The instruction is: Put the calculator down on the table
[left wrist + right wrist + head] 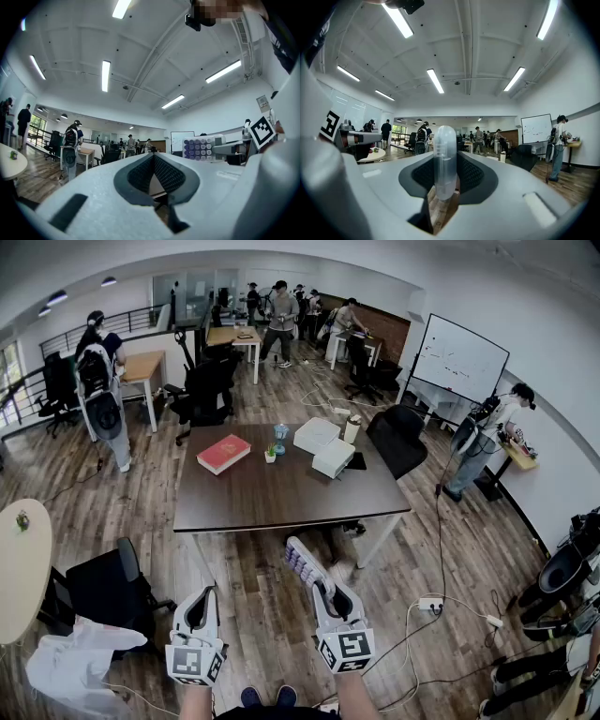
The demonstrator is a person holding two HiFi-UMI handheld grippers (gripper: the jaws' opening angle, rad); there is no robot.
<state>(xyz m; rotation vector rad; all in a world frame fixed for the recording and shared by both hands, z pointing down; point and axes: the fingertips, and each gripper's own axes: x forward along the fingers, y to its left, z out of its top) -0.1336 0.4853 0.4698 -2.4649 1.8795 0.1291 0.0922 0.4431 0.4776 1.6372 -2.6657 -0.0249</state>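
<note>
My right gripper [326, 592] is shut on a white calculator with purple keys [305, 563], held level over the wooden floor just short of the dark brown table [281, 498]. In the right gripper view the calculator [444, 140] stands edge-on between the jaws of the right gripper [445, 165]. The left gripper view shows the calculator's keypad [202, 148] off to the right. My left gripper [201, 596] hangs beside it at the lower left, shut and empty, and its dark pads meet at the tips [153, 157].
On the table lie a red book [223, 454], a small plant pot [270, 455], two white boxes [316, 435] [333, 457] and a cup [352, 430]. A black chair [112, 592] stands at the left and another [398, 439] behind the table. A power strip with cables [431, 604] lies on the floor at the right.
</note>
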